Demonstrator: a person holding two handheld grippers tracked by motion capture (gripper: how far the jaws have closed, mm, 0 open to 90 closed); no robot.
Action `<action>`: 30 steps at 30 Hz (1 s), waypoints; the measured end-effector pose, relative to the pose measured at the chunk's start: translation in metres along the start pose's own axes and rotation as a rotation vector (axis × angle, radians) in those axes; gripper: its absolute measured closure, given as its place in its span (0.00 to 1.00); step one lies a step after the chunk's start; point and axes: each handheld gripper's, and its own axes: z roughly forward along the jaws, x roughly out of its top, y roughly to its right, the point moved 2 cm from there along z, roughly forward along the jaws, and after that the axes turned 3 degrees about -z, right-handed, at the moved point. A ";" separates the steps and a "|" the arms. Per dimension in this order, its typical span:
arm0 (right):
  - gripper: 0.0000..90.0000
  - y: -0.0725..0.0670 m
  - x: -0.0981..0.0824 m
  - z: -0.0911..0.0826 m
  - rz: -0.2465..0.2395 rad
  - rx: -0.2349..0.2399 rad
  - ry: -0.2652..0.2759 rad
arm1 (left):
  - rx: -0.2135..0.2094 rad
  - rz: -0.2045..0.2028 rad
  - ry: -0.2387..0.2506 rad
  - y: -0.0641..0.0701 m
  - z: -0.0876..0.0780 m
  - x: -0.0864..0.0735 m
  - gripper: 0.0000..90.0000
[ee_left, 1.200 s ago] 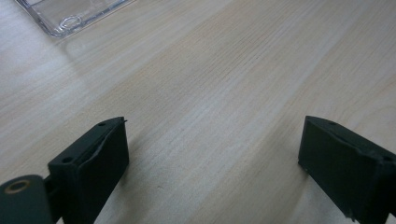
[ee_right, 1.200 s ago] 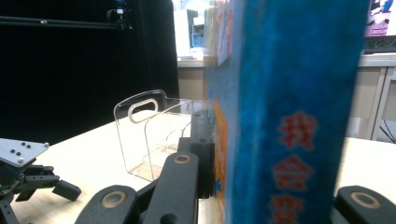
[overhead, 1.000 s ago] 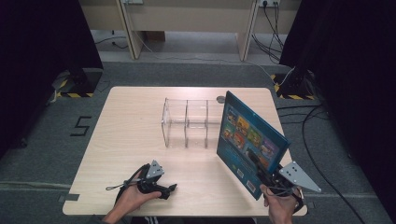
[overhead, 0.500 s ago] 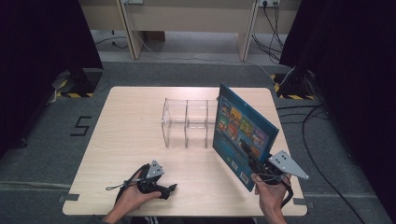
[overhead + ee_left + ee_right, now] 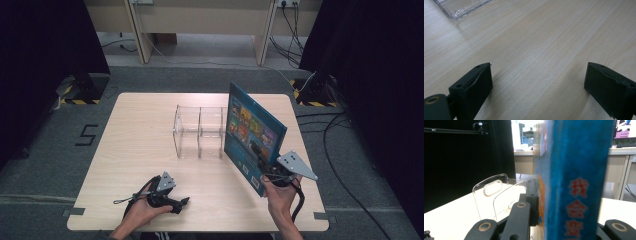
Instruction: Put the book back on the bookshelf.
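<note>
Table (image 5: 135, 150): pale wood with fine straight grain. Divider rack (image 5: 200, 131): colourless, transparent. Book (image 5: 252, 135): blue cover bearing a grid of small multicoloured picture panels in orange, green and purple; blue mottled spine with red characters in the right gripper view. Left gripper (image 5: 180, 203) and right gripper (image 5: 260, 152): black jaws, grey top plates. Floor (image 5: 45, 150): dark grey, with a white "5" mark and yellow-black striped tape.

The book (image 5: 574, 180) is blurred, cut off top and bottom, hiding one jaw of the right gripper (image 5: 564, 220).
</note>
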 end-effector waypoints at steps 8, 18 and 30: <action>0.92 -0.002 0.000 0.016 -0.005 -0.016 -0.009 | -0.001 0.001 -0.001 0.000 0.000 0.000 0.08; 0.92 0.002 -0.001 0.034 -0.015 -0.053 -0.006 | -0.002 0.002 -0.002 0.000 0.000 0.000 0.08; 0.92 0.003 -0.004 0.053 -0.029 -0.086 -0.005 | -0.002 0.003 -0.003 0.000 0.000 0.000 0.07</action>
